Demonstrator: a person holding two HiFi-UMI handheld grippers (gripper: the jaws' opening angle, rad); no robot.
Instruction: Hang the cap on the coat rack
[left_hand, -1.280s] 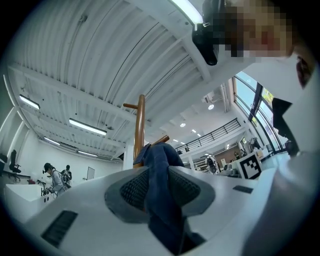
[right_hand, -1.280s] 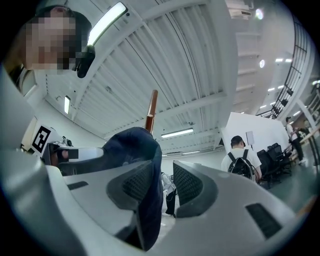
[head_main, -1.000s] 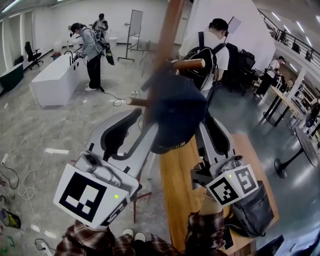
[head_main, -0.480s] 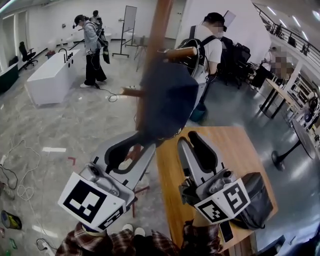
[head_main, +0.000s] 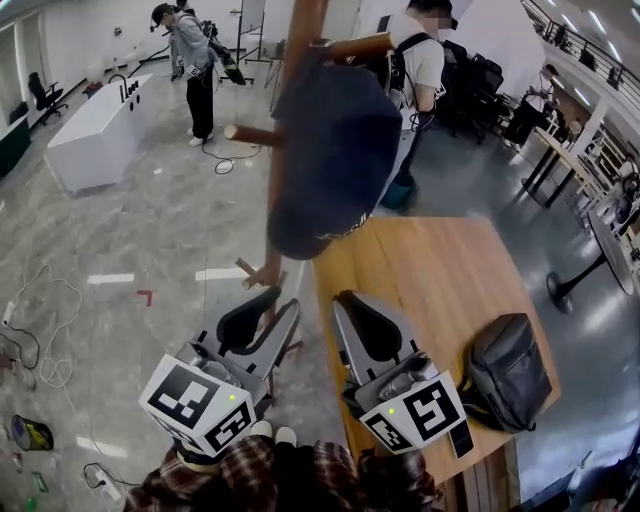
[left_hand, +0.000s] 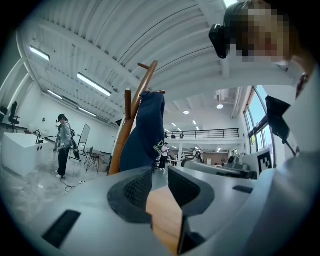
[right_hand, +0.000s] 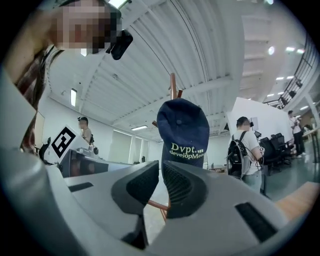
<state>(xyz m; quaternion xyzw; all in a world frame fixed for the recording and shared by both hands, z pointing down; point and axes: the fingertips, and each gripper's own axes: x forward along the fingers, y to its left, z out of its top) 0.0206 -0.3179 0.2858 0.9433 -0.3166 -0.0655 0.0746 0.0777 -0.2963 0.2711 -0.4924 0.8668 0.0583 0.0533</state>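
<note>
A dark backpack (head_main: 505, 368) lies on the wooden worktop (head_main: 430, 265), near its right edge. Farther off, one person (head_main: 418, 62) stands with back turned and another person (head_main: 193, 62) stands beside a long white counter (head_main: 85, 145); cables (head_main: 45, 330) trail across the grey floor (head_main: 150, 230).

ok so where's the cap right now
In the head view the cap hangs top centre on the coat rack, under its upper peg, just beyond the far left corner of the wooden table.

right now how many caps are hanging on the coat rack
1. The navy cap hangs at the upper peg of the coat rack. Another behind it or the pole could be hidden.
</note>
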